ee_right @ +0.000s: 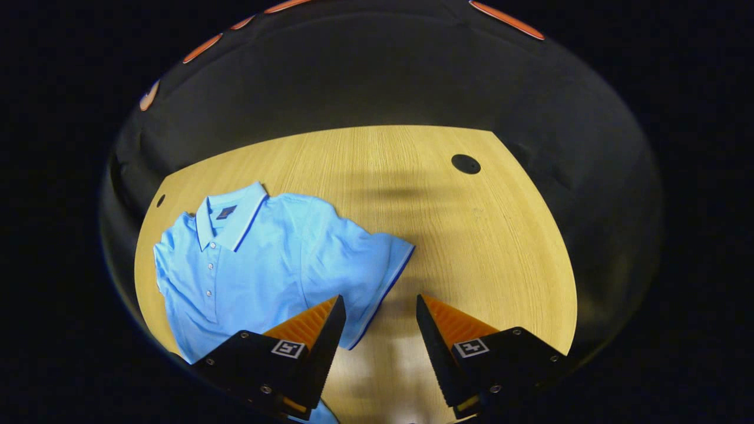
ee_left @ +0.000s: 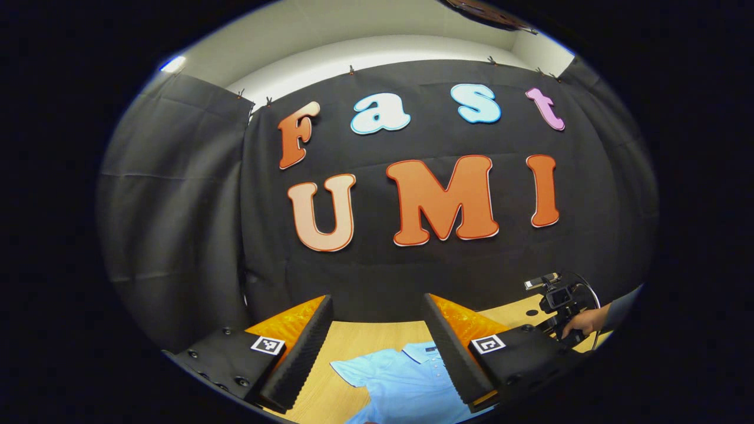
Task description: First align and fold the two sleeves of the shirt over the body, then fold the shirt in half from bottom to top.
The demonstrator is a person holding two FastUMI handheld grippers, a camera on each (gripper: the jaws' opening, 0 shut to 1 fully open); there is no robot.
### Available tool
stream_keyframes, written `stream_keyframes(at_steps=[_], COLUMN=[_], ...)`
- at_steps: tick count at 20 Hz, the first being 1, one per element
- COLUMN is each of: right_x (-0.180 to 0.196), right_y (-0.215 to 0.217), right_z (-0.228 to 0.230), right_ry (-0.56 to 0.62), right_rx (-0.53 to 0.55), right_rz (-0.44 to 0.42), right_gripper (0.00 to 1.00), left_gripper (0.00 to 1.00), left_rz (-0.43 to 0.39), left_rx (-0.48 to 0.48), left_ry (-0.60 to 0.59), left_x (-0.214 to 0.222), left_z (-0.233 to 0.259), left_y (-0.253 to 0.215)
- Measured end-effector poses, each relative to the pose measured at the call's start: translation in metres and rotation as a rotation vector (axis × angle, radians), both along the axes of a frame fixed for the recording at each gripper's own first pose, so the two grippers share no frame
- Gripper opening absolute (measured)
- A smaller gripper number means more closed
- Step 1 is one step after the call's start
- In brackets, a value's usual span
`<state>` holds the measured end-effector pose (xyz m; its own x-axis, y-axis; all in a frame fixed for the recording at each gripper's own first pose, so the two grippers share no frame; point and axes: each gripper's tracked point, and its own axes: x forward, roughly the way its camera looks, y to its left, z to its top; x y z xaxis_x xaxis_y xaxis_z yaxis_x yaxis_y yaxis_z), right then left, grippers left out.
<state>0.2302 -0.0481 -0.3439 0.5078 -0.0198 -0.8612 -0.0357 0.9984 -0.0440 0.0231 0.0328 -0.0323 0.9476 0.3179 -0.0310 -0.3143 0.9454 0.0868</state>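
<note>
The shirt (ee_right: 259, 259) is spread flat on the worktop (ee_right: 471, 235), collar away, sleeves not yet folded. The right gripper (ee_right: 377, 321) is held apart above the near sleeve hem (ee_right: 386, 282); the left gripper (ee_left: 377, 335) is likewise apart, raised over the collar. A single layer could be missed, or the body dragged along, if the hem is pinched too deep. Bare worktop lies open beside the sleeve.

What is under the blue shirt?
The blue shirt lies flat on the wooden table, so table is under it. Whatever else might sit beneath the cloth is covered and cannot be seen. The right claw hangs open by its sleeve edge.
</note>
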Motion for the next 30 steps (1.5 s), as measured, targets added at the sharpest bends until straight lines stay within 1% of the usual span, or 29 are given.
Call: stream_keyframes(at_steps=[3, 4, 5, 6, 7, 8, 9, 11, 13, 14, 16, 18, 19, 20, 21, 23, 24, 27, 29, 30], right_x=[0.009, 0.011, 0.013, 0.015, 0.017, 0.017, 0.019, 0.019, 0.017, 0.022, 0.022, 0.023, 0.023, 0.022, 0.026, 0.035, 0.037, 0.041, 0.039, 0.039], right_y=[0.001, 0.006, 0.008, 0.010, 0.011, 0.013, 0.014, 0.016, 0.014, 0.014, 0.016, 0.017, 0.021, 0.029, 0.034, 0.043, 0.051, 0.072, 0.094, 0.107], right_z=[-0.009, -0.012, -0.014, -0.017, -0.020, -0.024, -0.026, -0.031, -0.033, -0.036, -0.035, -0.033, -0.031, -0.023, -0.016, 0.000, 0.007, 0.019, 0.031, 0.037], right_ry=[0.037, 0.054, 0.067, 0.077, 0.089, 0.101, 0.108, 0.130, 0.155, 0.148, 0.154, 0.159, 0.171, 0.181, 0.167, 0.112, 0.105, 0.083, 0.078, 0.075], right_rx=[-0.029, -0.024, -0.017, -0.012, -0.014, -0.013, -0.008, 0.008, 0.024, 0.034, 0.054, 0.098, 0.148, 0.222, 0.271, 0.324, 0.361, 0.418, 0.474, 0.500], right_rz=[0.013, 0.010, 0.003, -0.004, -0.010, -0.018, -0.026, -0.055, -0.083, -0.090, -0.116, -0.136, -0.152, -0.163, -0.168, -0.149, -0.140, -0.115, -0.072, -0.057], right_gripper=[0.71, 0.71, 0.64, 0.61, 0.61, 0.58, 0.57, 0.51, 0.39, 0.29, 0.19, 0.13, 0.11, 0.10, 0.09, 0.09, 0.09, 0.09, 0.09, 0.09], left_gripper=[0.99, 0.99, 0.99, 0.99, 0.99, 0.99, 0.99, 0.99, 0.99, 1.00, 0.99, 0.99, 0.99, 0.99, 0.99, 1.00, 1.00, 1.00, 0.99, 1.00], left_rz=[0.038, 0.045, 0.051, 0.055, 0.058, 0.060, 0.064, 0.076, 0.089, 0.094, 0.102, 0.107, 0.110, 0.110, 0.113, 0.121, 0.128, 0.148, 0.187, 0.190], left_rx=[-0.005, -0.002, 0.002, 0.007, 0.010, 0.012, 0.014, 0.020, 0.025, 0.027, 0.026, 0.023, 0.025, 0.027, 0.030, 0.026, 0.022, 0.018, 0.039, 0.036], left_ry=[0.014, 0.017, 0.017, 0.019, 0.022, 0.025, 0.028, 0.032, 0.032, 0.034, 0.037, 0.038, 0.038, 0.038, 0.038, 0.040, 0.044, 0.056, 0.053, 0.068], left_x=[-0.002, -0.003, -0.003, -0.003, -0.001, -0.001, -0.001, -0.002, -0.005, -0.006, -0.007, -0.007, -0.008, -0.009, -0.010, -0.009, -0.011, -0.013, -0.014, -0.019], left_z=[-0.005, -0.005, -0.003, -0.005, -0.004, -0.004, -0.004, -0.004, -0.003, -0.004, -0.005, -0.005, -0.004, -0.004, -0.004, -0.005, -0.007, -0.009, -0.013, -0.017], left_y=[0.010, 0.010, 0.011, 0.011, 0.011, 0.010, 0.010, 0.012, 0.014, 0.015, 0.015, 0.015, 0.015, 0.014, 0.014, 0.015, 0.016, 0.021, 0.031, 0.036])
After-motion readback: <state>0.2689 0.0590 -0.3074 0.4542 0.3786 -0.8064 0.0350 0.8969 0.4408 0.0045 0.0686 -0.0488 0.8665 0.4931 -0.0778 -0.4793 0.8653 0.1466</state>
